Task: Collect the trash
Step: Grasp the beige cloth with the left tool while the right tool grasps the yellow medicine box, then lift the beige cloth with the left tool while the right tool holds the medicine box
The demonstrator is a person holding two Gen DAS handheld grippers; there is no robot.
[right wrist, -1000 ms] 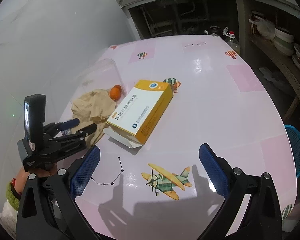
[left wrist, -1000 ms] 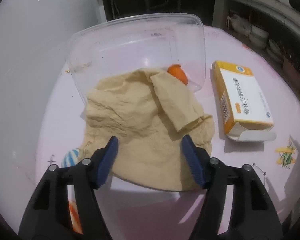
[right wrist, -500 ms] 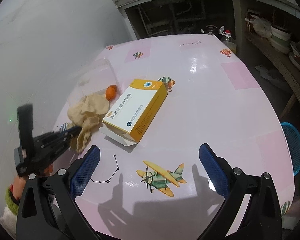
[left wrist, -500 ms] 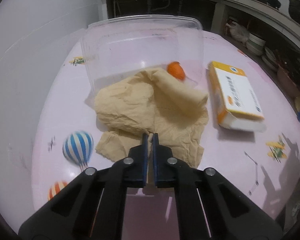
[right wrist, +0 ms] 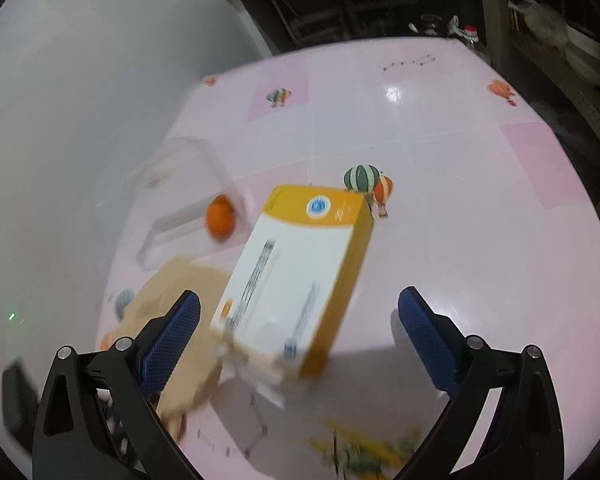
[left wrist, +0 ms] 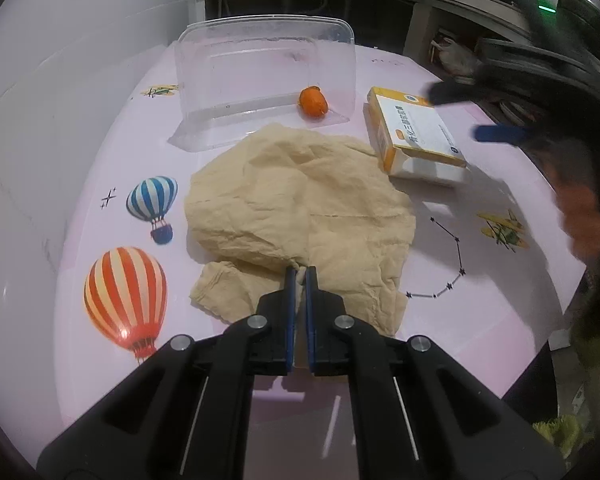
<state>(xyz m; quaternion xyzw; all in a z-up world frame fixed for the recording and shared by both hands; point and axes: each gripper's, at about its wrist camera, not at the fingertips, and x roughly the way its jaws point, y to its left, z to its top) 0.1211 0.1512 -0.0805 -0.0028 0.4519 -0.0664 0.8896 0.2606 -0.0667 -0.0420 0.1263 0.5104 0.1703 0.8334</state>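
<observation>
Trash on the pink bench (left wrist: 480,312) comes in several pieces, and the one my next move turns on is the yellow-and-white carton (right wrist: 296,280). It lies directly ahead of my right tongs (right wrist: 300,332), its near open end sitting between the two blue pads, which stand wide apart and touch nothing. The carton's long axis runs away from me and leans a little to the right in the right wrist view, so the pads already flank its long sides rather than its ends. I judge that a short push forward and down, then a squeeze across the narrow width, is what the grasp calls for; the view is smeared, so I cannot tell how near the pads are to the cardboard.

My left tongs (left wrist: 298,276) are drawn together and clamped on a fold at the near edge of the beige crumpled paper (left wrist: 300,208), which spreads flat on the bench ahead of them. In the left wrist view the carton (left wrist: 416,136) sits just beside the paper's far right corner, and the right tongs (left wrist: 496,114) show as a dark blur over it. So the right hand is plainly the nearer one for the carton. Beyond the paper stands a clear plastic tub (left wrist: 264,76) tipped on its side, with a small orange fruit (left wrist: 313,102) at its mouth, well apart from both tongs.
</observation>
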